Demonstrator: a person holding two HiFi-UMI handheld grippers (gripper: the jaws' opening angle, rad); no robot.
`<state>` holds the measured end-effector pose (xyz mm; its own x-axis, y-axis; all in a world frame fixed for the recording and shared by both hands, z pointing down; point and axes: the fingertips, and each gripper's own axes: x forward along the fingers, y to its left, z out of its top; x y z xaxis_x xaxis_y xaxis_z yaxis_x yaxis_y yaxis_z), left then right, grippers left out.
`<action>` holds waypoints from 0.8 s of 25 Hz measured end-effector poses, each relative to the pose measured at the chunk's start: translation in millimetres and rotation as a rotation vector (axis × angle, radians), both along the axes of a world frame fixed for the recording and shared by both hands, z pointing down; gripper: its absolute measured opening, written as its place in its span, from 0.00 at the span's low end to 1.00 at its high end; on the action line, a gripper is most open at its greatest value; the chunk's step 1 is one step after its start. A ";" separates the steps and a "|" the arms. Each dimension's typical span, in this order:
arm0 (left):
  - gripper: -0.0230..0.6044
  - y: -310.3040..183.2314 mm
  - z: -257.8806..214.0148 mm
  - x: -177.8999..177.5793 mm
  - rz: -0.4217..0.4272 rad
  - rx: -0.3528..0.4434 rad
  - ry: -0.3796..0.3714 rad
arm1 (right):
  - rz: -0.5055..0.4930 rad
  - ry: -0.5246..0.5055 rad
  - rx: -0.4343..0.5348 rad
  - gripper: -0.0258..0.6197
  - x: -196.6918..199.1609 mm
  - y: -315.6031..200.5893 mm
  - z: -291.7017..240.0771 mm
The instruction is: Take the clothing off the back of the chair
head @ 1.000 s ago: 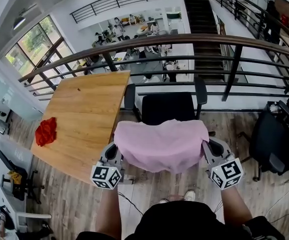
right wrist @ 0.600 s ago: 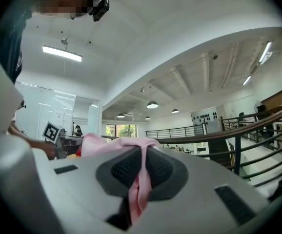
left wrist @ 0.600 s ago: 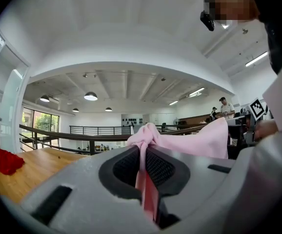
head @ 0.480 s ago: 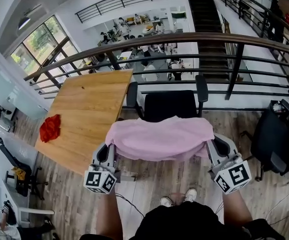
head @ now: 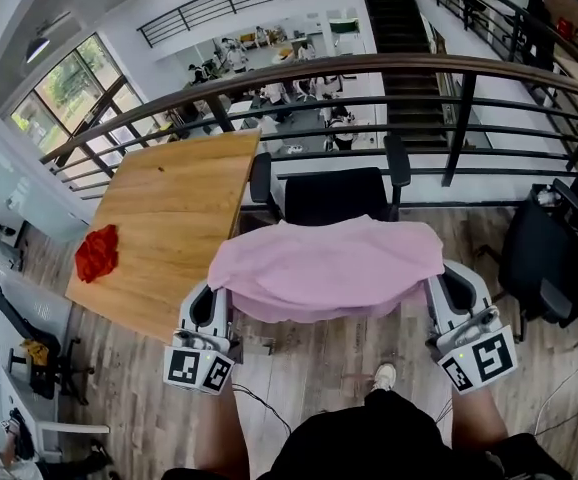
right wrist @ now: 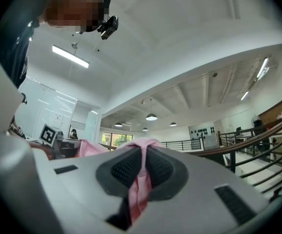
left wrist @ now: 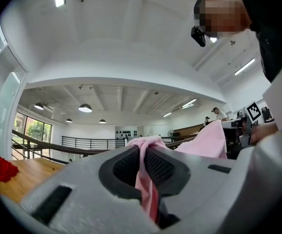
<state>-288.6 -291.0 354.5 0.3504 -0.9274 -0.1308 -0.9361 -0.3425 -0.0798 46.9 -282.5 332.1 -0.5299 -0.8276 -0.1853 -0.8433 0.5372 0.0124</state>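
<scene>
left gripper (head: 213,298) and right gripper (head: 447,286) each pinch one end of the pink clothing (head: 324,266), so it can come evenly off the chair (head: 334,196).

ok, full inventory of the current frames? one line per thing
garment: one, pink, spread between the two claws, hiding the chair's back
office chair: one, black, between the person and the railing
table: one, light wood, left of the office chair
cloth: one, red, crumpled near the table's left edge
railing: one, dark bars with a brown top rail, beyond the office chair
second chair: one, black, far right
left claw: one, grey with dark pads, shut on the garment's left end
right claw: one, grey with dark pads, shut on the garment's right end
</scene>
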 end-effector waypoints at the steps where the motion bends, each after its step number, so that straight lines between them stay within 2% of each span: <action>1: 0.09 7.0 -3.4 -1.9 0.012 0.007 -0.003 | 0.011 -0.006 0.006 0.07 -3.2 9.4 -3.8; 10: 0.09 80.4 -22.1 -28.8 0.097 0.050 -0.004 | 0.074 -0.007 0.040 0.07 -41.9 99.5 -21.2; 20: 0.09 151.4 28.1 -58.8 0.168 -0.058 0.011 | 0.117 0.050 -0.044 0.07 -91.0 173.3 26.0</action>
